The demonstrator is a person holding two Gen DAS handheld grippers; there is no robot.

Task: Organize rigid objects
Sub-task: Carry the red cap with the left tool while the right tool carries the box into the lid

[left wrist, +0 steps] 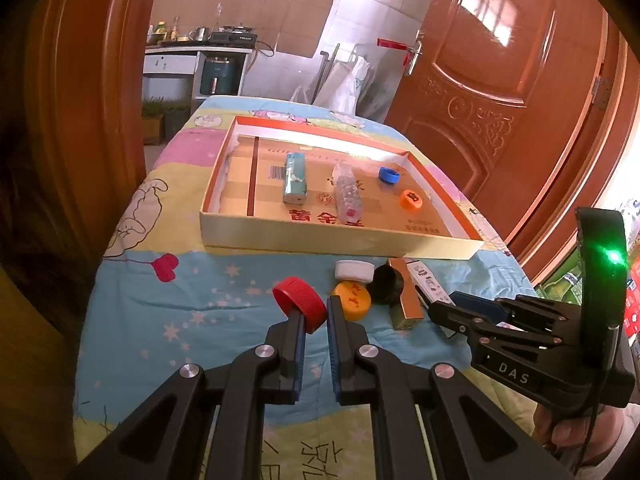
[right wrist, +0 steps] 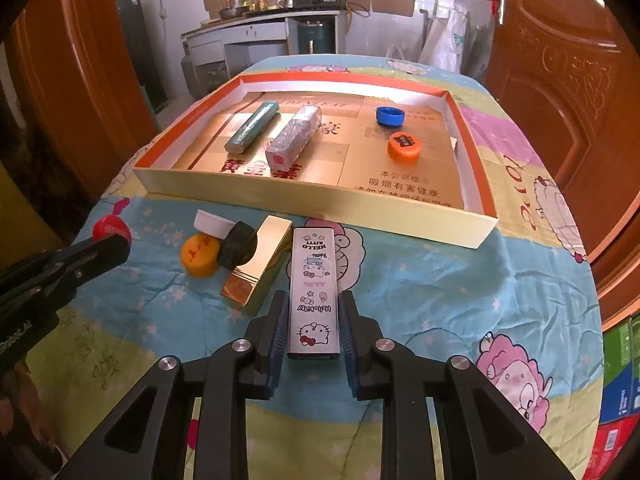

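Left gripper (left wrist: 316, 312) pinches a red cap (left wrist: 299, 304). Right gripper (right wrist: 313, 320) brackets the white Hello Kitty case (right wrist: 313, 292), pads at its sides; the box tray (right wrist: 280, 208) lies at twelve o'clock.

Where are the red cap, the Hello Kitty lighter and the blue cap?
red cap (left wrist: 299, 305): left wrist view, ribbed side.
Hello Kitty lighter (right wrist: 314, 292): right wrist view, printed face.
blue cap (right wrist: 389, 115): right wrist view, side wall.

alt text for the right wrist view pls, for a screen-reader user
The right gripper straddles a white cartoon-printed lighter lying on a patterned quilt, beside a gold lighter and loose bottle caps. Beyond, a shallow cardboard tray holds two lighters and two caps. At left, the left gripper pinches a red cap.
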